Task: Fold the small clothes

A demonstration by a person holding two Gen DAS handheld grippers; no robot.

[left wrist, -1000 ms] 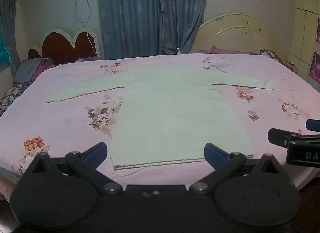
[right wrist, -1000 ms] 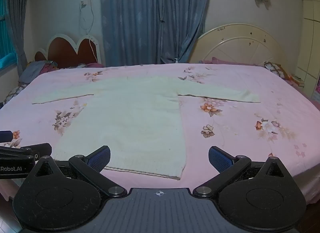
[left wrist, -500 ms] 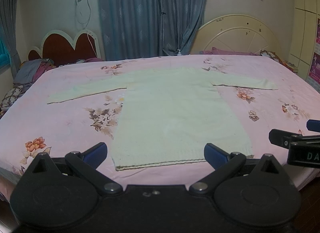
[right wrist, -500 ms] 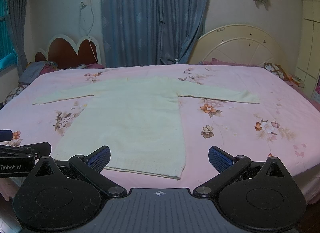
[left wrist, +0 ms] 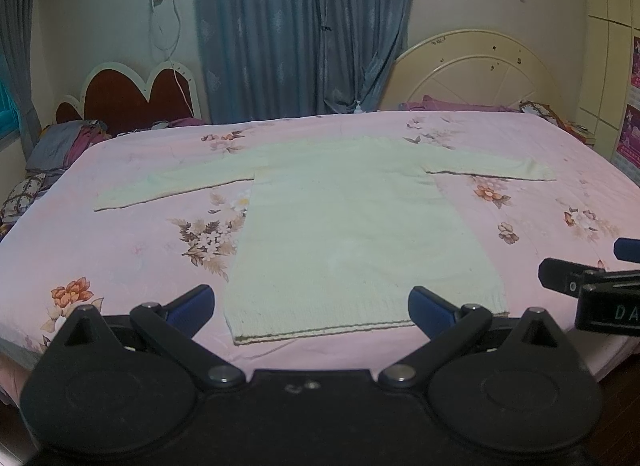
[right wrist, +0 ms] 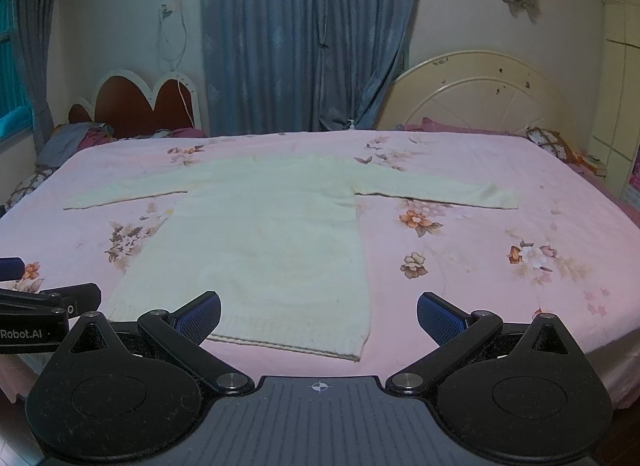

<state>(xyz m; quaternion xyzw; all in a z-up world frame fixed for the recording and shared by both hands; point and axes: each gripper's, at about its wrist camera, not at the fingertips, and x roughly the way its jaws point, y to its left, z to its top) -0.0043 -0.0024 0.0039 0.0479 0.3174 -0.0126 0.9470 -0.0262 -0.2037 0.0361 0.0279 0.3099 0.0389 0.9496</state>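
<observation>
A cream long-sleeved sweater [left wrist: 352, 225] [right wrist: 264, 234] lies flat on the pink floral bed, hem toward me, both sleeves spread out sideways. My left gripper [left wrist: 310, 306] hovers open just before the hem, its blue pads wide apart with nothing between them. My right gripper [right wrist: 318, 316] is open too, near the hem's right corner, holding nothing. The right gripper's tip shows at the right edge of the left wrist view, and the left gripper's tip shows at the left edge of the right wrist view.
The pink floral sheet [left wrist: 120, 242] [right wrist: 500, 250] covers a wide bed. A red heart-shaped headboard [left wrist: 128, 93] and a cream round headboard [left wrist: 476, 69] stand behind it. Blue curtains [left wrist: 300, 25] hang at the back. Pillows and clothes [left wrist: 60, 145] pile at the far left.
Both views have tilted slightly upward, so the bed and sweater sit a little lower in frame. Both grippers stay open and the sweater has not moved.
</observation>
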